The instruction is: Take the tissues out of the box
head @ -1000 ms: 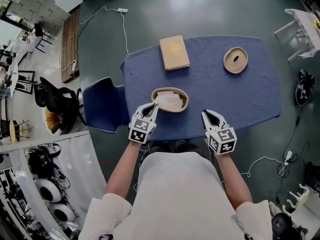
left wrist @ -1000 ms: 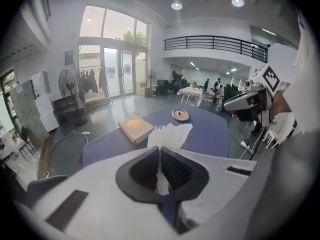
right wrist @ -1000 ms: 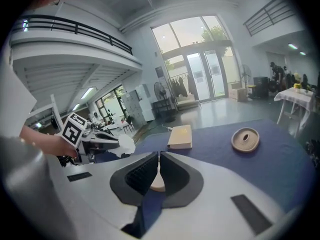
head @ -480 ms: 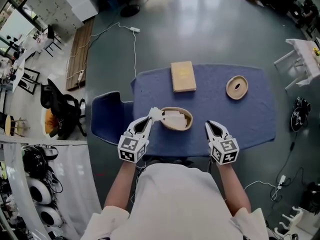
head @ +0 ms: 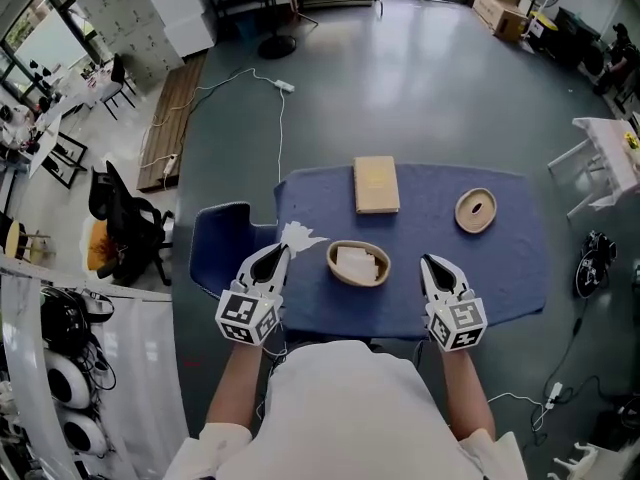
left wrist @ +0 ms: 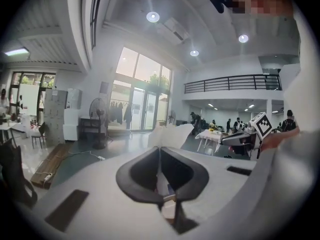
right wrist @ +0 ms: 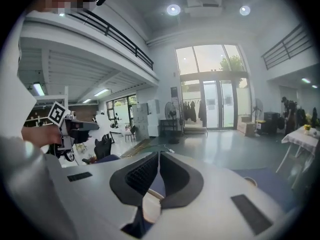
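An oval wooden tissue box [head: 358, 264] sits near the front edge of the blue table [head: 500, 258], with white tissues still inside. Its oval lid [head: 475, 210] with a slot lies at the back right. My left gripper [head: 281, 253] is held up to the left of the box, shut on one white tissue [head: 296, 235] that hangs free of the box. In the left gripper view the tissue [left wrist: 170, 135] sticks out past the closed jaws of that gripper [left wrist: 159, 150]. My right gripper [head: 431, 262] hovers to the right of the box, shut on nothing, as the right gripper view [right wrist: 159, 156] also shows.
A flat tan box [head: 376, 184] lies at the back middle of the table. A blue chair [head: 220, 240] stands against the table's left end, a black office chair [head: 125, 223] further left. Cables run over the grey floor; a white table [head: 610, 153] stands at the right.
My left gripper has drawn back to the left from the oval box, taking a tissue out with it. The right gripper has kept its place.
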